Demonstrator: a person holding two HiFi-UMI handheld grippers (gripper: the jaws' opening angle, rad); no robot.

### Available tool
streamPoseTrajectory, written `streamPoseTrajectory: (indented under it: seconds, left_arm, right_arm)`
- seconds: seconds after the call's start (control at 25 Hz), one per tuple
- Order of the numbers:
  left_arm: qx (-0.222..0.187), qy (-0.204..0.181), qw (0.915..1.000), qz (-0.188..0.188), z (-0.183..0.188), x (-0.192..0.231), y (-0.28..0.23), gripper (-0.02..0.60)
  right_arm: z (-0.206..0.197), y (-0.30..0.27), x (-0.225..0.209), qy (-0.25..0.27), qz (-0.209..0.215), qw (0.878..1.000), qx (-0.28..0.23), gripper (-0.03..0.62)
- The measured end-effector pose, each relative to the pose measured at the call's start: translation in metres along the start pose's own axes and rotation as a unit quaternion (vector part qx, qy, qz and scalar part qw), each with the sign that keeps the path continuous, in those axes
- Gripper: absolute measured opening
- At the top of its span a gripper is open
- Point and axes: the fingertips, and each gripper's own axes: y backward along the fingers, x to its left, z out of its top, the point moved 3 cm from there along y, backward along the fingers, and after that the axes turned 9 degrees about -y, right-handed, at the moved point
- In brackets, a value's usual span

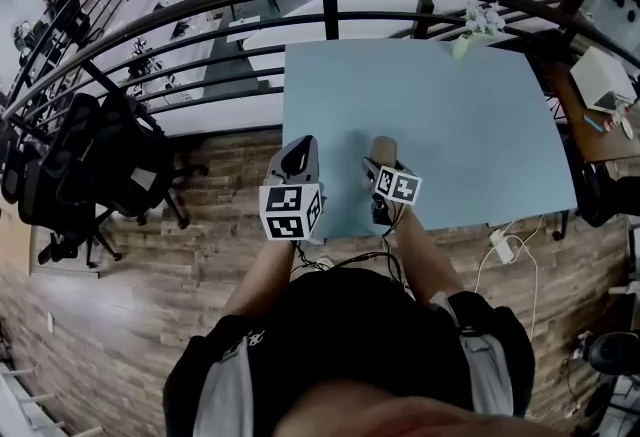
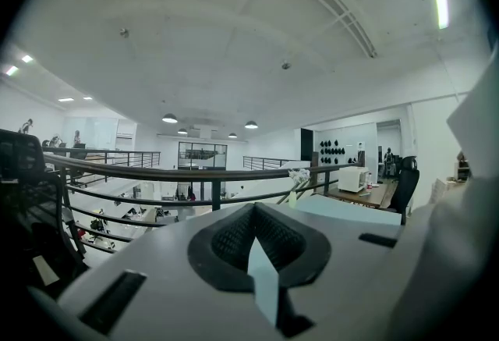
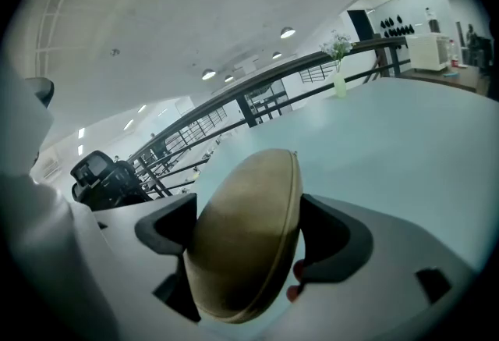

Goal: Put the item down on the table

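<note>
- Right gripper view: the right gripper (image 3: 251, 232) has its jaws clenched on a tan bowl-like item (image 3: 234, 253), with one dark ribbed pad against each broad side.
- The item stands on edge between the jaws and rises well above them, above the pale blue counter (image 3: 405, 136).
- Its surface is matte olive-tan, smoothly domed, with a thin seam running round the rim.
- Head view: the item (image 1: 383, 150) juts forward from the right gripper (image 1: 385, 175) over the counter's near edge (image 1: 450, 115). Whether it touches the top I cannot tell.
- Left gripper view: the left gripper (image 2: 257, 242) has its jaws pressed together, gripping nothing and showing only a thin pale sliver between the dark pads.
- Head view: the left gripper (image 1: 297, 165) hangs just beside the right one, at the counter's near left corner.
</note>
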Motion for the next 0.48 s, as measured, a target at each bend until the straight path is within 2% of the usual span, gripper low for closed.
streamPoseTrajectory:
  seconds: [0.28, 0.48]
  left_arm:
    - [0.0, 0.003, 1.0, 0.009, -0.002, 0.007, 0.006, 0.009]
    - [0.003, 0.005, 0.9999, 0.01, -0.005, 0.01, 0.008, 0.009]
  right_arm:
    - [-0.018, -0.015, -0.002, 0.002, -0.012, 0.999, 0.03, 0.425]
    - [-0.03, -0.022, -0.007, -0.016, -0.02, 0.999, 0.048, 0.426]
